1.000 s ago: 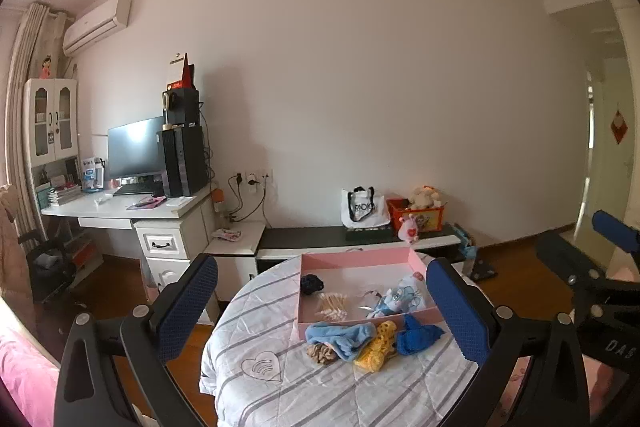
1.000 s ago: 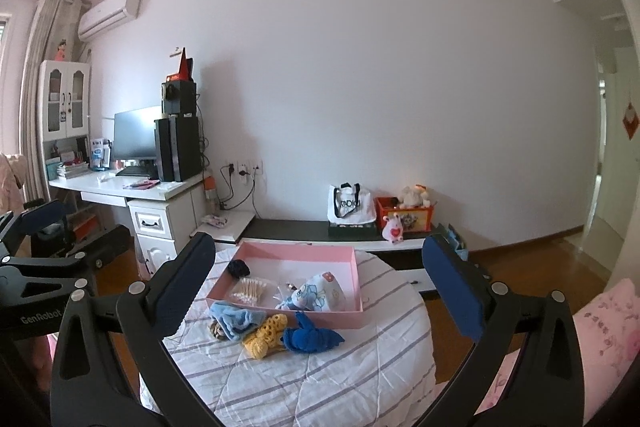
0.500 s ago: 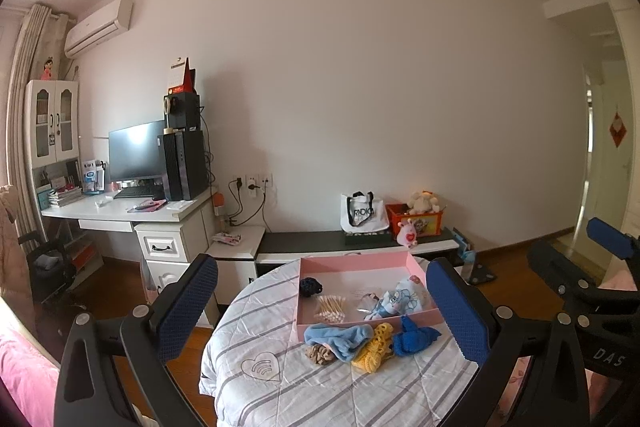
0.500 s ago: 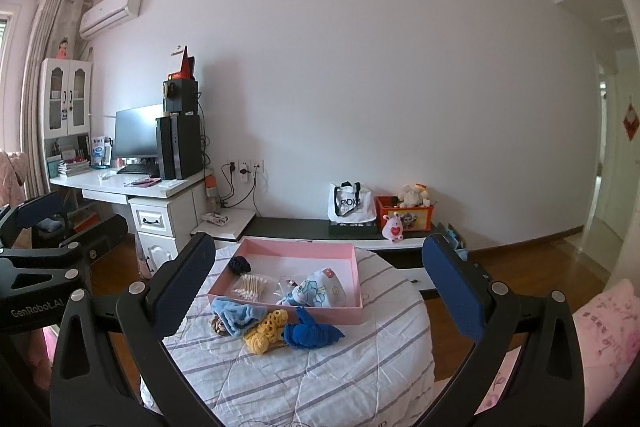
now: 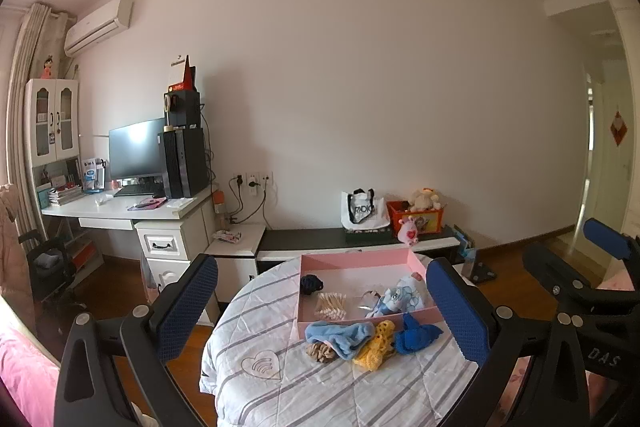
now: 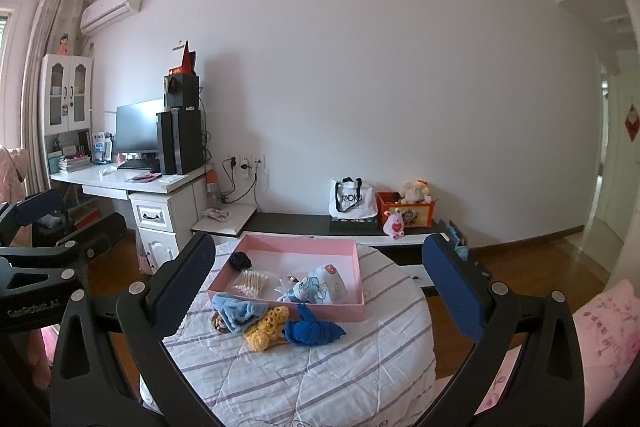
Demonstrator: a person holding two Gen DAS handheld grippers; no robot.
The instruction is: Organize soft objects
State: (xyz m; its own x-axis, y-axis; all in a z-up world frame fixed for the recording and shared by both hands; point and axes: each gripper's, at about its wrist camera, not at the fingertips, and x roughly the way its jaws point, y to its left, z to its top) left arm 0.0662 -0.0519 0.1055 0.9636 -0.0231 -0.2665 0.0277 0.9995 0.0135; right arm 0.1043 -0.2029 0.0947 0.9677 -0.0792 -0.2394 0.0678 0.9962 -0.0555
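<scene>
Soft items lie heaped ahead of both grippers on a round table (image 6: 304, 367) under a striped white quilt: a light-blue cloth (image 6: 236, 311), a yellow knitted piece (image 6: 266, 327), a dark-blue cloth (image 6: 312, 331) and a brown scrunchie (image 5: 320, 351), all just in front of a pink tray (image 6: 288, 301). Since a second ago the pile sits slightly lower in each view, both cameras having tilted up a little; nothing on the table has shifted. The left gripper (image 5: 320, 311) and right gripper (image 6: 318, 291) hover with fingers spread wide, released and empty, framing the heap.

Inside the tray, the right wrist view shows a dark scrunchie (image 6: 240, 261), cotton swabs (image 6: 251, 283) and a printed white-and-blue cloth (image 6: 316, 289); a small clear item beside them is too blurred to identify. That view also catches the left gripper's body at far left; the left wrist view shows the right gripper's at far right.

Beyond the table stand a white desk (image 5: 120, 211) with a monitor (image 5: 136, 147), a low dark bench (image 6: 304, 223) carrying a tote bag (image 6: 352, 203) and an orange toy box (image 6: 406, 213), and a wall air conditioner (image 5: 98, 25).
</scene>
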